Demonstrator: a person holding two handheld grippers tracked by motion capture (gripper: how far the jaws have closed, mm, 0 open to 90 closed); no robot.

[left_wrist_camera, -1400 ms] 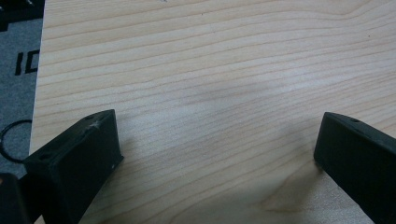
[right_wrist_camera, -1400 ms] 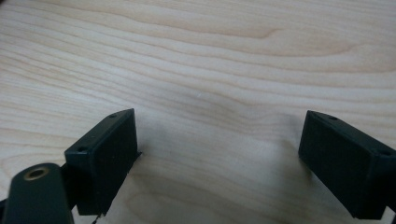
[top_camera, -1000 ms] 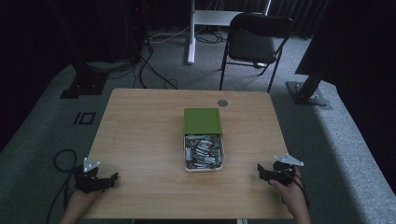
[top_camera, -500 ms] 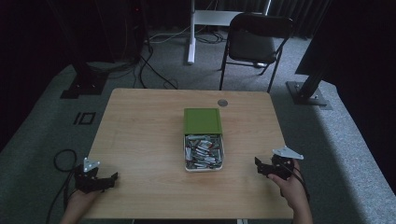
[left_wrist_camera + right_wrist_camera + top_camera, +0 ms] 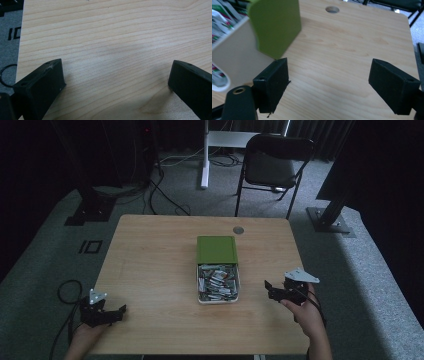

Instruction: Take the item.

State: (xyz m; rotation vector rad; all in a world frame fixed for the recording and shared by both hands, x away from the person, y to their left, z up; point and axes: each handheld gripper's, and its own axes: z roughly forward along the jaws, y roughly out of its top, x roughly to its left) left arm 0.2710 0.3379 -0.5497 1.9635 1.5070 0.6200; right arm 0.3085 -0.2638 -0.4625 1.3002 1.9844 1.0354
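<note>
Table (image 5: pixel 150 265): light wood — round hole (image 5: pixel 238 230) near far edge.
Box (image 5: pixel 217 282): mid-table, just nearer than hole — green lid (image 5: pixel 216 250) open, packets (image 5: pixel 216 281) inside.

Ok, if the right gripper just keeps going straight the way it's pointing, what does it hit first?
Probably the white box of packets: in the high view the open right gripper points straight at its near side, over bare table. Height is hard to judge.
</note>
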